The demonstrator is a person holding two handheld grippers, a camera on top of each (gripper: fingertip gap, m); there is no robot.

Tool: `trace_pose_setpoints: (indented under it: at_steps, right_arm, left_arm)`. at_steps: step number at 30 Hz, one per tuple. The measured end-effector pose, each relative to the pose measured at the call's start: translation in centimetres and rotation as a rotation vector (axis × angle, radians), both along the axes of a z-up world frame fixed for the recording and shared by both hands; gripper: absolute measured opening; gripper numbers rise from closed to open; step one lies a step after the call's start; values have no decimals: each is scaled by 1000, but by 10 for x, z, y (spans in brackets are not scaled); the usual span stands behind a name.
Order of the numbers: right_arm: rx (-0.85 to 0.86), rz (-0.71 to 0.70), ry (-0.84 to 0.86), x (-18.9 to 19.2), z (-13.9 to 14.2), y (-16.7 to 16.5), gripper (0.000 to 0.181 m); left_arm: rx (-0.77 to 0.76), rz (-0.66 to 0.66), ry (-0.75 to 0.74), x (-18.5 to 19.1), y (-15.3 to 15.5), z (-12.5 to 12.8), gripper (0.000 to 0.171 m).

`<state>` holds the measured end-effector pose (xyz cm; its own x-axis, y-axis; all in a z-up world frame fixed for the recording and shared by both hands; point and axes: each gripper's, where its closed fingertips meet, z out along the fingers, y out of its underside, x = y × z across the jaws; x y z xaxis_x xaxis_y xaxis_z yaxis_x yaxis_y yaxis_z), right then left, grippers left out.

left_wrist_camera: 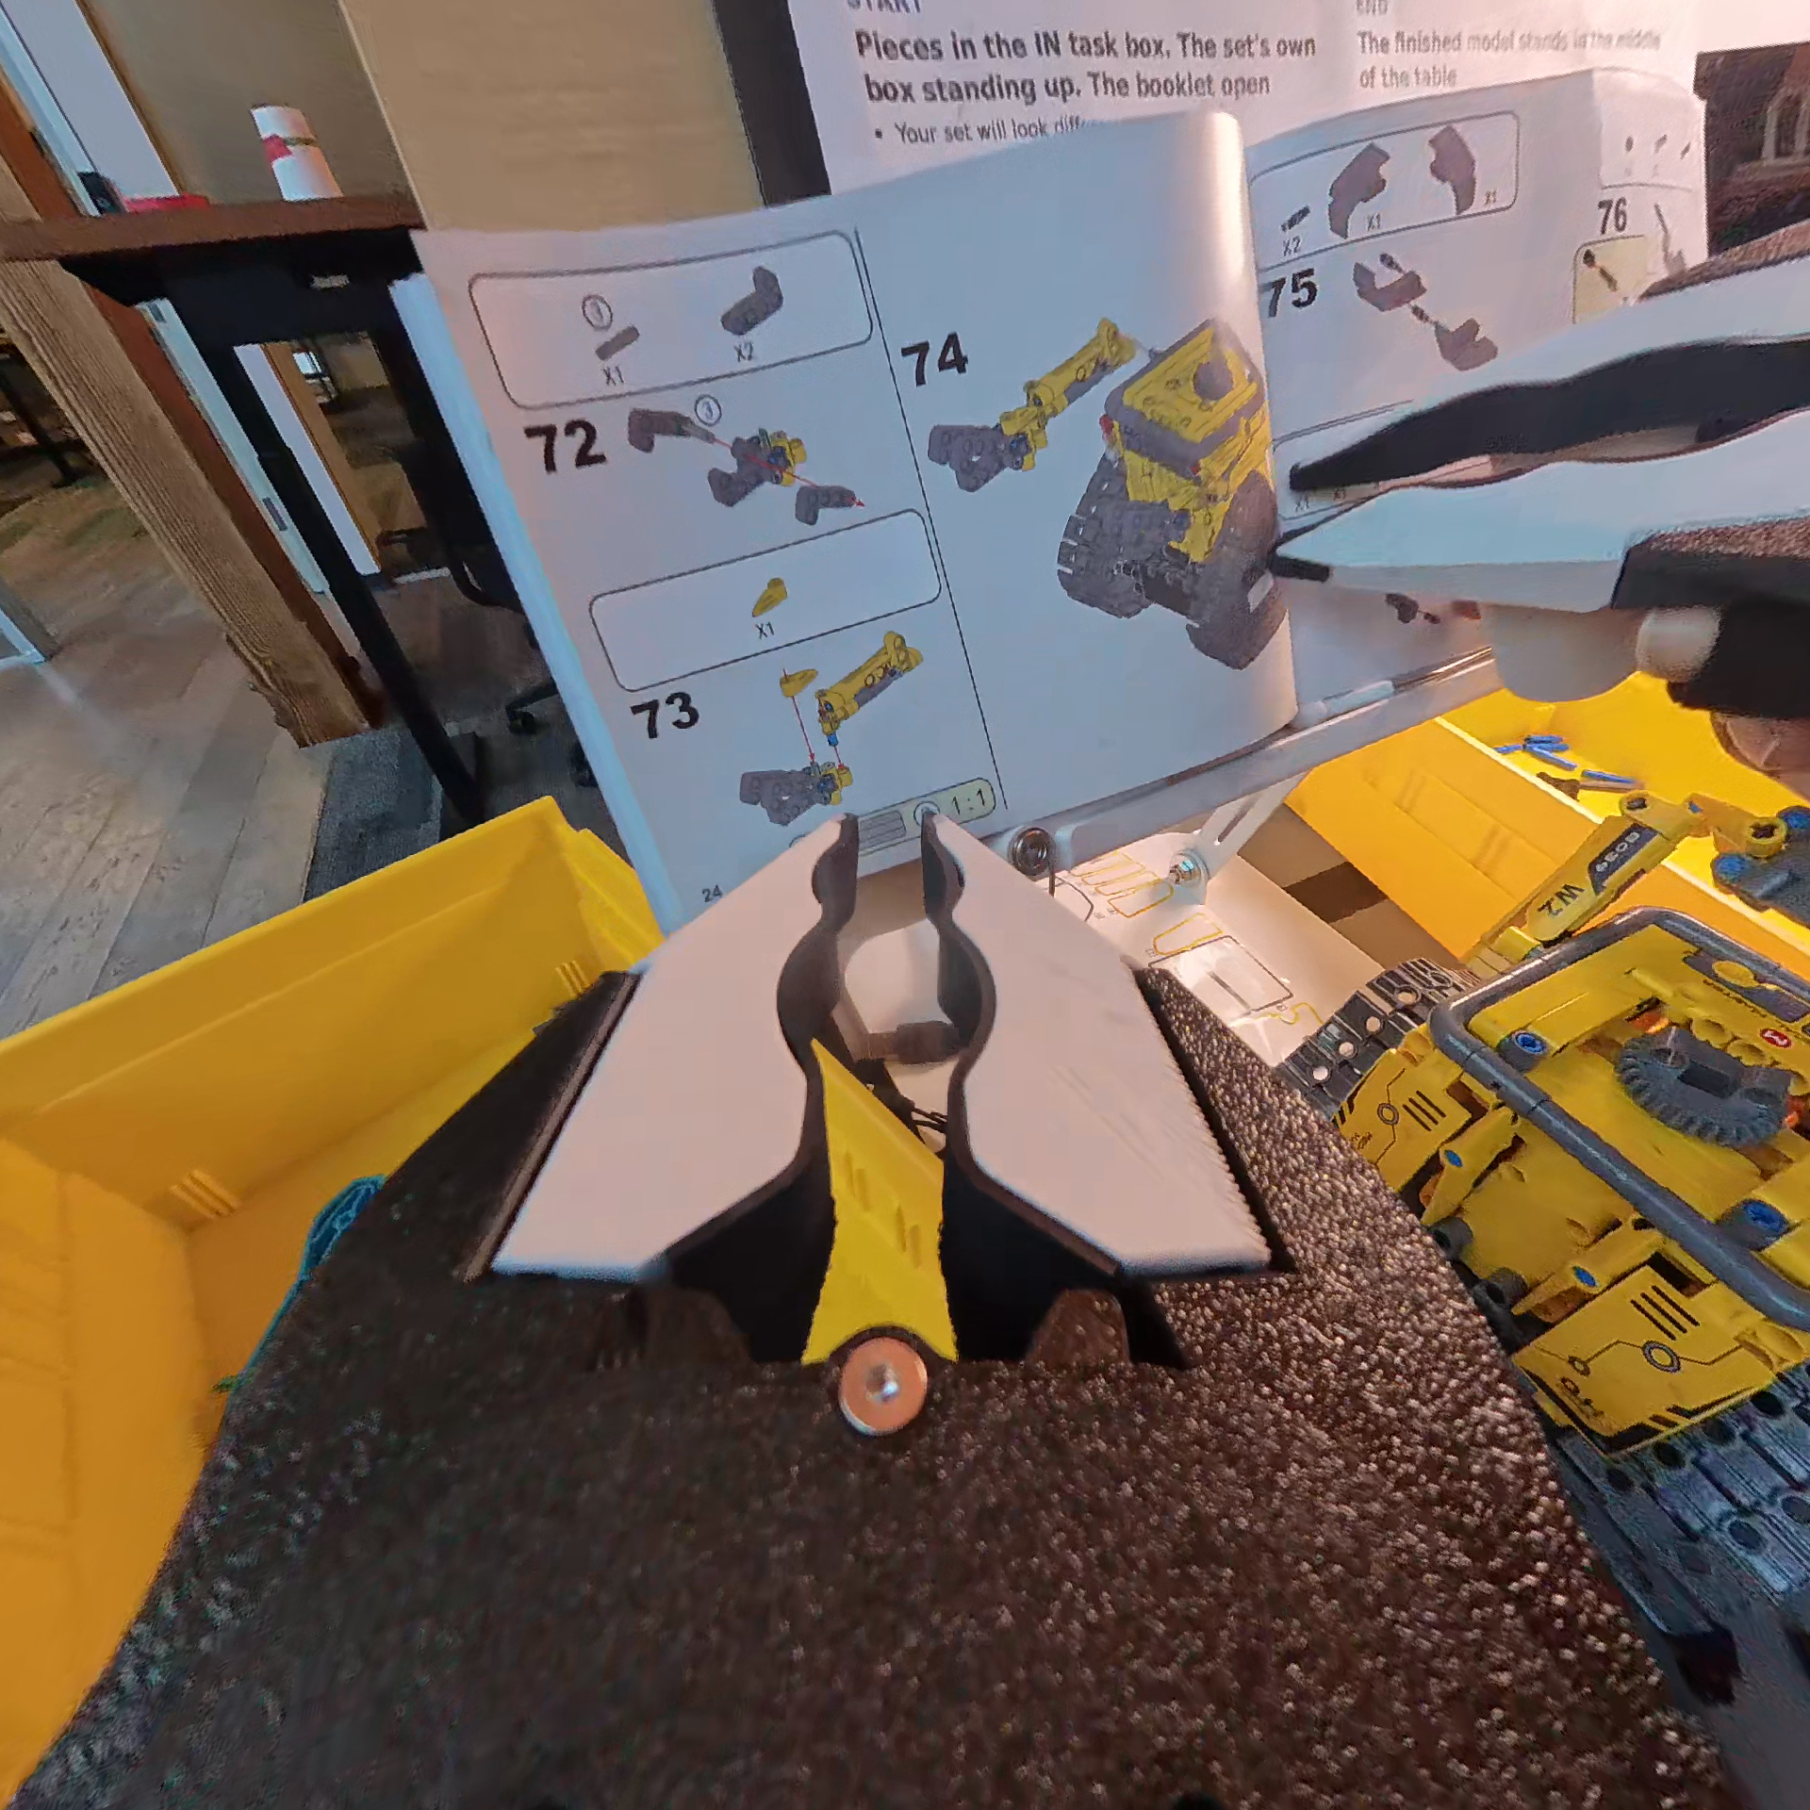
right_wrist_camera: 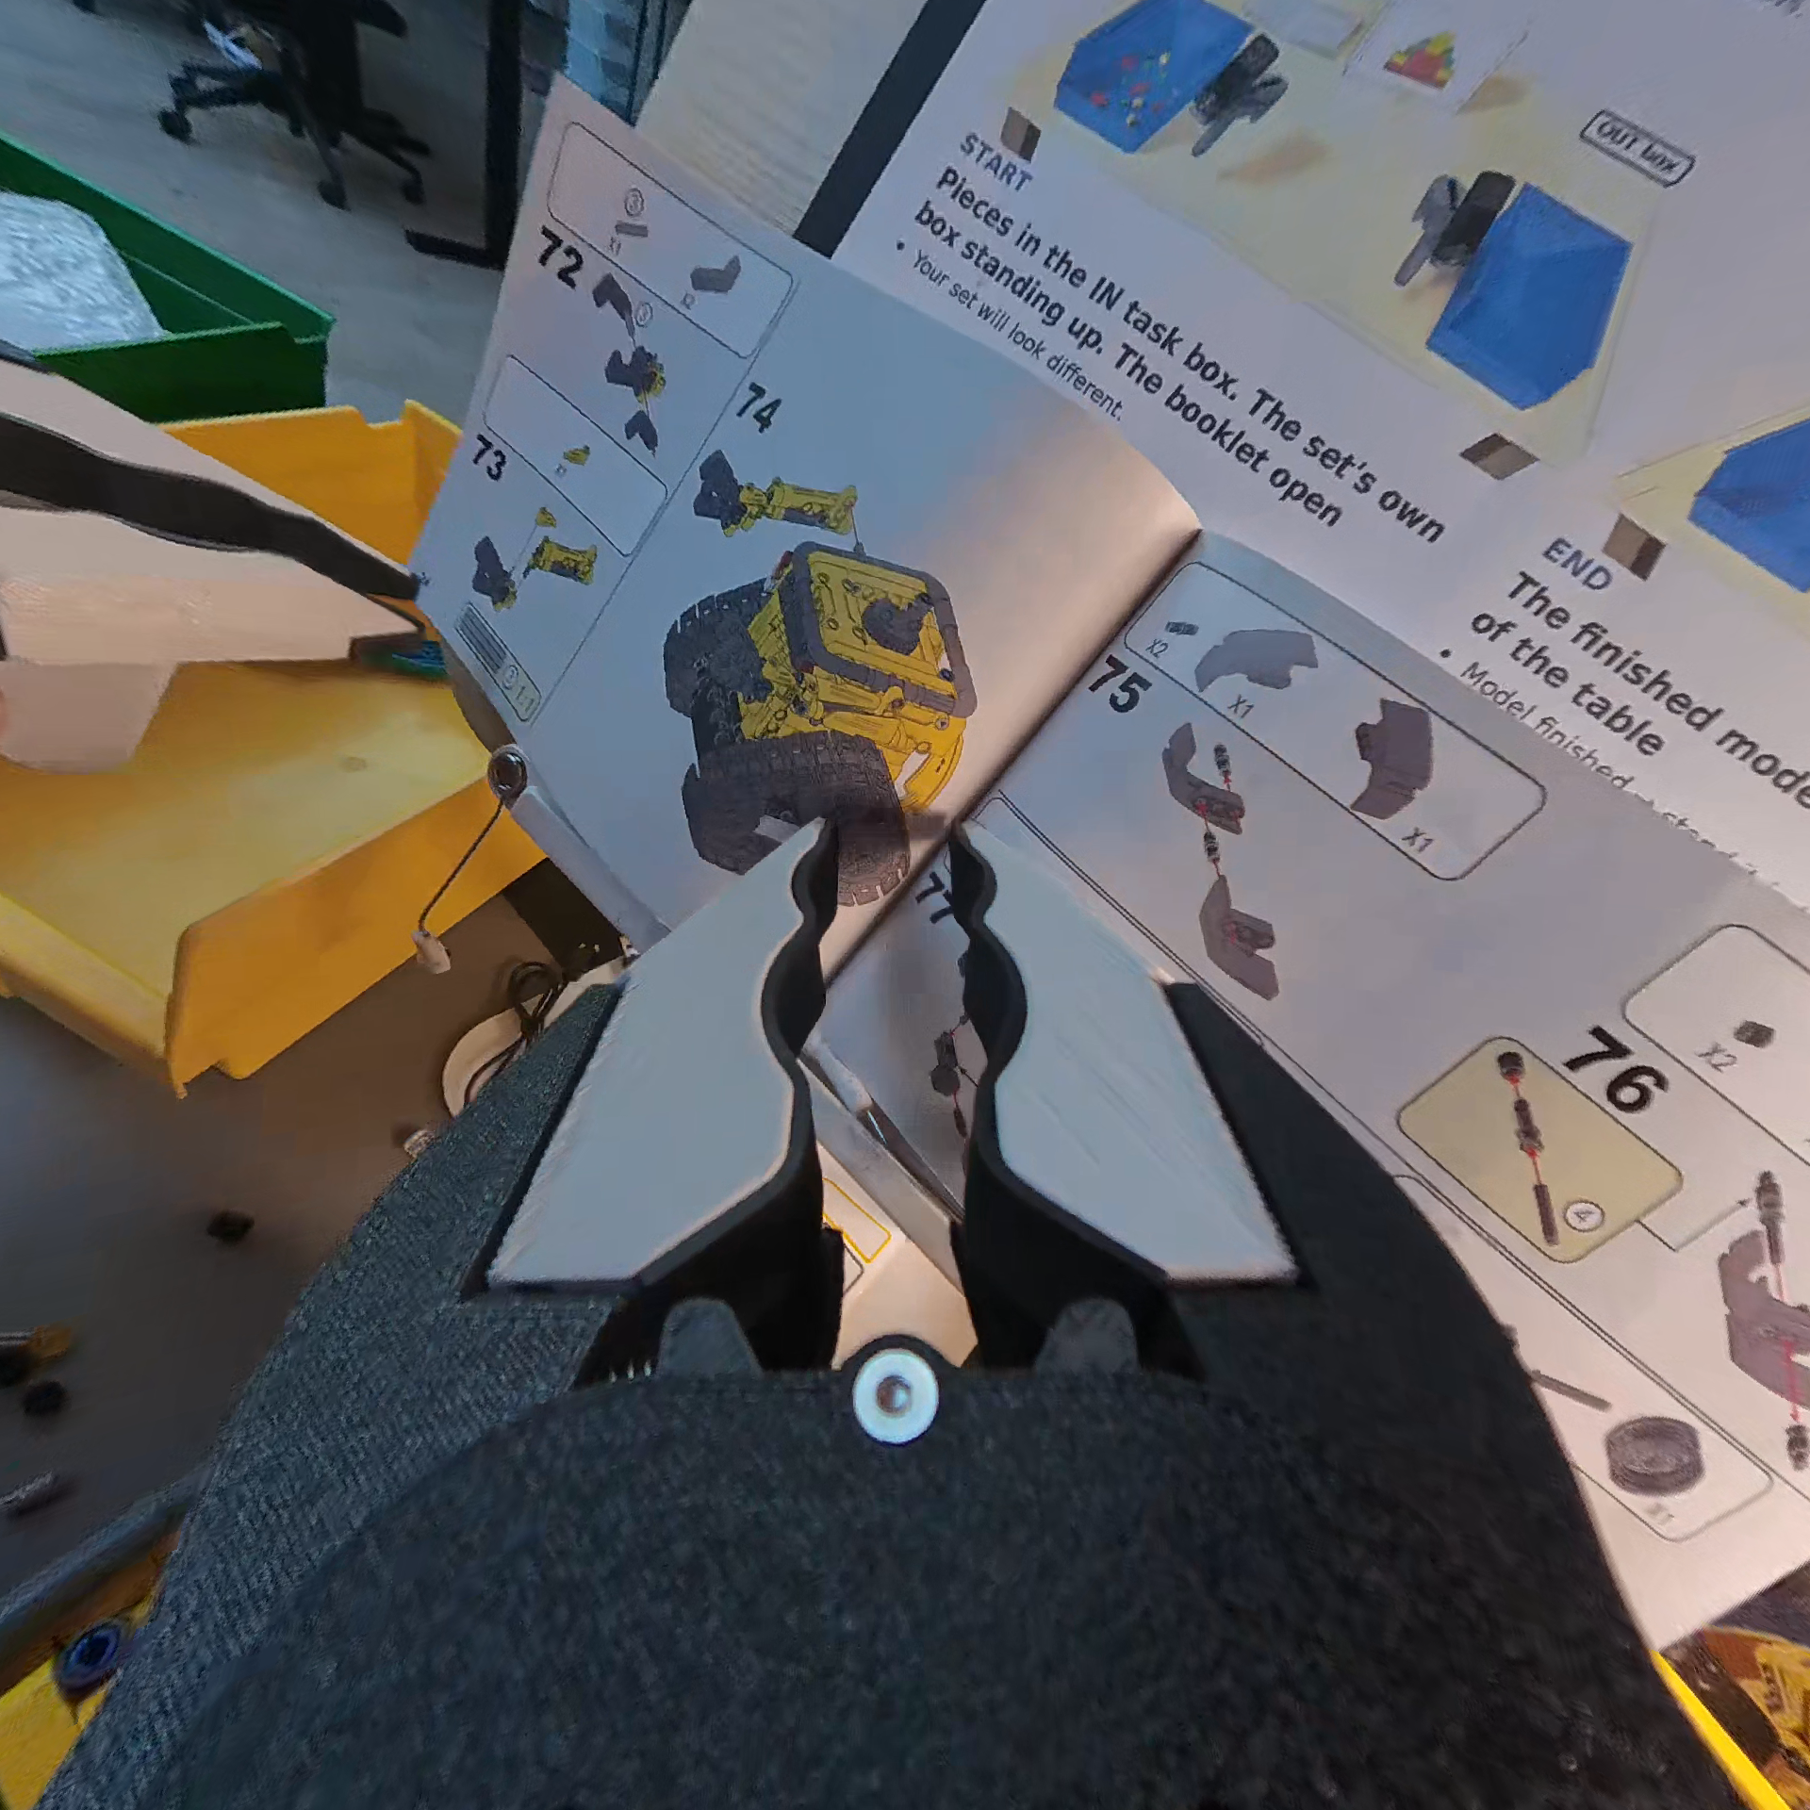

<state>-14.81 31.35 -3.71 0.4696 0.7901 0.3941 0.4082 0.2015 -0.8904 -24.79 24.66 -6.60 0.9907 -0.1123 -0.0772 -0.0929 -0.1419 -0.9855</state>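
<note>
Behind the yellow bins (left_wrist_camera: 294, 999) stands an open booklet (left_wrist_camera: 881, 509), partly hidden by both grippers. Left gripper (left_wrist_camera: 889, 842) and right gripper (right_wrist_camera: 889, 847) have jaws slightly apart, holding nothing. One bin's contents are hard to see.

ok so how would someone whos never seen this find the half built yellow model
Start at the open instruction booklet propped upright on its white stand. Below it and to the right, beside the yellow bin, sits the yellow brick-built model. Unlike the plain bins, it has dark tracks, a grey frame on top and a dark grey gear.
</note>
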Motion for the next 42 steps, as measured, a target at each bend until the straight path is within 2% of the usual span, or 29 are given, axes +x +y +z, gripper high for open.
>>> trace_pose_setpoints:
  at_steps: [5,10,15,20,25,30,35,42]
  right_arm:
    - [-4,1,-17,0,-1,1,21]
    - [-14,8,-59,-1,-1,1,21]
    - [-60,40,-58,1,-2,0,21]
    - [-103,65,-25,1,-2,0,22]
    - [-102,79,-23,3,-1,-3,24]
    - [-77,73,-21,20,0,-5,27]
    - [-72,34,-9,50,-2,0,28]
    - [-104,-27,-6,84,-17,11,30]
  left_arm:
    - [74,9,-30,8,-2,19,11]
    - [139,34,7,24,10,47,10]
    - [126,15,-26,34,29,46,17]
    - [129,9,-4,48,42,47,17]
    - [121,20,9,45,45,47,16]
    - [98,20,-10,34,32,30,17]
    - [43,-14,-25,36,11,2,22]
    - [-154,-66,22,42,-3,-52,40]
